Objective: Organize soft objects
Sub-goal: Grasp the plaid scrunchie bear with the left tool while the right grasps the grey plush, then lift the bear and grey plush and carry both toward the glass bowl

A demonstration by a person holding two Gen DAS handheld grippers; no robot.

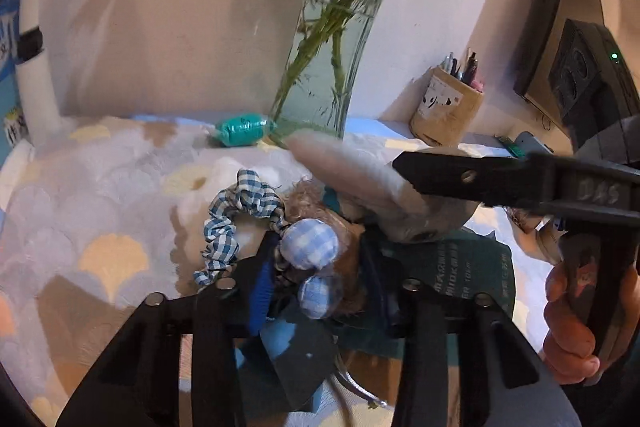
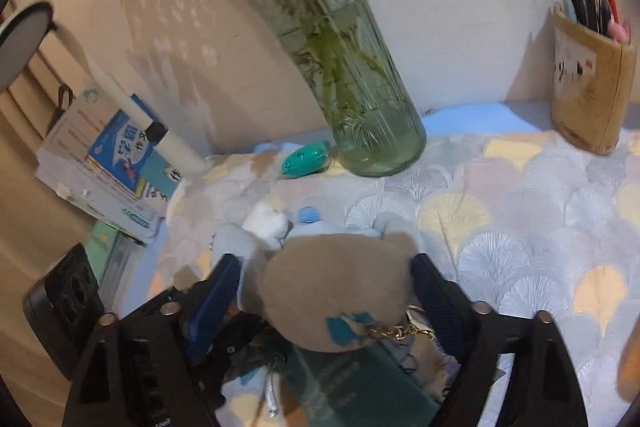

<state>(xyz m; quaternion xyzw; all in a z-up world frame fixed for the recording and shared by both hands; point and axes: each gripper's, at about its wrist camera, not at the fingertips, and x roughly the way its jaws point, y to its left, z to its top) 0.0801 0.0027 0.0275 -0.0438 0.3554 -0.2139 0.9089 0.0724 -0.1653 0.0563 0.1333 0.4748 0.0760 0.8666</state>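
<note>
Beside a glass vase (image 2: 360, 99) on the patterned table (image 2: 500, 195), my right claw (image 2: 324, 275) pinches the plush (image 2: 336, 291) while my left claw (image 1: 316, 259) nips a gingham toy (image 1: 310, 243); I'd lift each slowly, clear of the vase.

A vase (image 2: 360, 99) is standing at the back of the cloth-covered table (image 2: 520, 219), a wrapped sweet (image 2: 305, 159) lying just left of it, a pen holder (image 2: 592, 87) sitting well to its right, and books (image 2: 108, 163) leaning at the table's left edge.
</note>
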